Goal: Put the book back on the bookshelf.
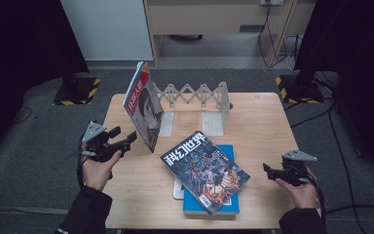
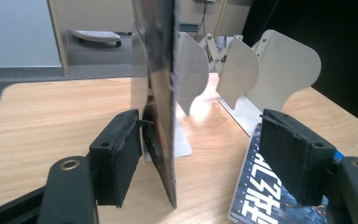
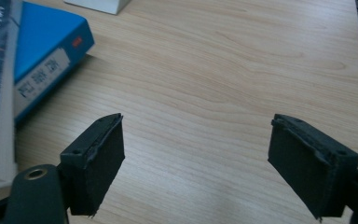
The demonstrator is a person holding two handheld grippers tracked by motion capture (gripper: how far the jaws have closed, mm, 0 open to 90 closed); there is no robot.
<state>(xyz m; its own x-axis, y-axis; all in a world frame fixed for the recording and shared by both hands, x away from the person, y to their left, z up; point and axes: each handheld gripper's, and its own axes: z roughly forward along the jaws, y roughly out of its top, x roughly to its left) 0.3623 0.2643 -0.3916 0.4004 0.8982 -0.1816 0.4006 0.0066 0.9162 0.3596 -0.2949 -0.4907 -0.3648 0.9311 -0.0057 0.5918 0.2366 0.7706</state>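
While both hands sit at the table edges, status per item:

left gripper [image 1: 132, 137]: jaws apart, tips pointing at the standing magazine. In the left gripper view [image 2: 205, 154] the magazine's lower edge sits between the jaws, close against the left pad; the right pad is well clear of it. No clamp visible, so nothing is gripped. Cannot tell if the left pad actually touches the cover.

standing magazine [image 1: 143, 107]: upright, slightly tilted, leaning on the near end plate of the rack. Just ahead of the left jaws, bottom edge on the table. Seen edge-on in the left gripper view [image 2: 161, 93].

bookend rack [image 1: 195, 100]: beige accordion type, beyond the standing magazine as seen from the left gripper, plates upright [image 2: 279, 70].

right gripper [image 1: 268, 171]: jaws wide apart, nothing between them. Right gripper view [image 3: 196, 163] has bare wood between the pads.

sci-fi magazine [image 1: 205, 170]: lies flat on top of the stack, between the two grippers, well apart from the right jaws. Its corner lies just under the left gripper's right jaw [image 2: 265, 200].

blue book [image 1: 226, 204]: flat under that magazine; ahead-left of the right jaws [image 3: 46, 60].

table [image 1: 268, 126]: wood, carries everything.
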